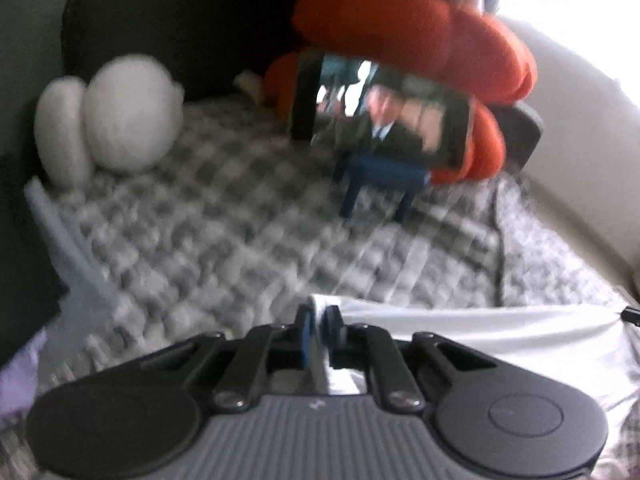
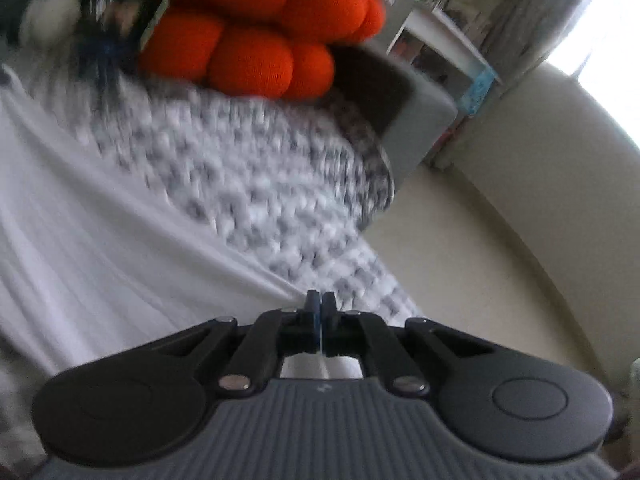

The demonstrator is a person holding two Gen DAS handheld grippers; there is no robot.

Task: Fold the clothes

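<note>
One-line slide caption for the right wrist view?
Right tongs shut on a white garment edge, stretched over a grey checked blanket near an orange knot cushion.

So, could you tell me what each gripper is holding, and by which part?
Both grip the white garment: the left gripper and the right gripper each pinch its edge, jaws closed.

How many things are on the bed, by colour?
White: 2, garment, knot cushion
Orange: 1, knot cushion
Grey check: 1, blanket
Dark: 1, phone on a blue stand
Total: 5, stand not counted
</note>
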